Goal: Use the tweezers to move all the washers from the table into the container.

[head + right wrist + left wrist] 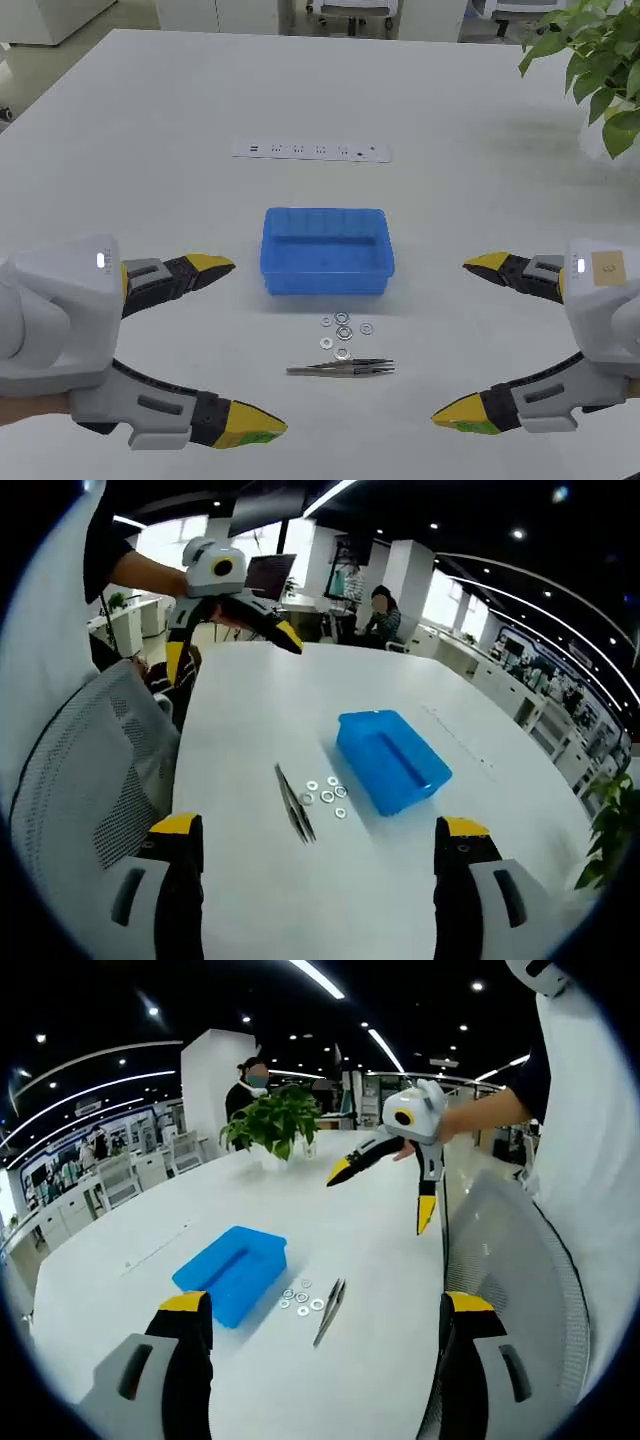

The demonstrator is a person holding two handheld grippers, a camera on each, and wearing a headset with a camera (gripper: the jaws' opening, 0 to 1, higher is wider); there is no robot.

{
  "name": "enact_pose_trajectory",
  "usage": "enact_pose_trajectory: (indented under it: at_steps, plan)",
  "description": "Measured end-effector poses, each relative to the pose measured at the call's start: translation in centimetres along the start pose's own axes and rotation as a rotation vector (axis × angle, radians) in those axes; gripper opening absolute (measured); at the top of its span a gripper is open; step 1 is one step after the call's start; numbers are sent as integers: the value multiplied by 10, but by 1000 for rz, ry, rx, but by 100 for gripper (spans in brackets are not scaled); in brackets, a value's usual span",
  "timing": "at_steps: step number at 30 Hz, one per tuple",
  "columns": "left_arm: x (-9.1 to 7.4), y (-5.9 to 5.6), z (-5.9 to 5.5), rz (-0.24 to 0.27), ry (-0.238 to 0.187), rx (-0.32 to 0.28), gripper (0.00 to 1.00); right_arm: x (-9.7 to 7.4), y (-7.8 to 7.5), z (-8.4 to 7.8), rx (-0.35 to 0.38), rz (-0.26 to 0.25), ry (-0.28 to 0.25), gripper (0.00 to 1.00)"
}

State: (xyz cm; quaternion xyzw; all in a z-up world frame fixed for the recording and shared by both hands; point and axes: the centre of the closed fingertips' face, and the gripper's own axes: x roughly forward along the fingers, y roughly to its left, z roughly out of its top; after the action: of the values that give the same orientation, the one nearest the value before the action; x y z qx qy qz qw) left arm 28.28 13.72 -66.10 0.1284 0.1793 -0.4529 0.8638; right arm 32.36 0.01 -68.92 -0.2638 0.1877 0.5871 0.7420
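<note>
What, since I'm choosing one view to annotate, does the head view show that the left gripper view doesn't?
Head view, not the other: the left gripper with its whole white body, jaws open. Left gripper view, not the head view: a mesh chair, a person behind the plant, ceiling lights. Both: blue container, washers, tweezers, plant, open right gripper.

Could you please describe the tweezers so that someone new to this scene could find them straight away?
On the white table, find the blue container. On the side nearest the person lie small round washers; the tweezers are the one long, thin metal piece just past them, lying crosswise.
</note>
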Motion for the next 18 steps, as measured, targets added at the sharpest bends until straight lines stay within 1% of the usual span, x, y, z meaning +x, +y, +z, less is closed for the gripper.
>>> enact_pose_trajectory:
  at_steps: [5, 10, 14, 18]
  plan:
    - [0, 1, -1, 4, -8, -7, 100, 2, 2, 0, 2, 6, 4, 94]
    - [2, -2, -8, -11, 14, -11, 100, 4, 2, -1, 6, 11, 7, 93]
    - [4, -5, -8, -29, 9, -15, 100, 4, 1, 0, 10, 8, 4, 93]
    - [6, -4, -9, -28, 21, 1, 100, 5, 0, -2, 16, 8, 9, 93]
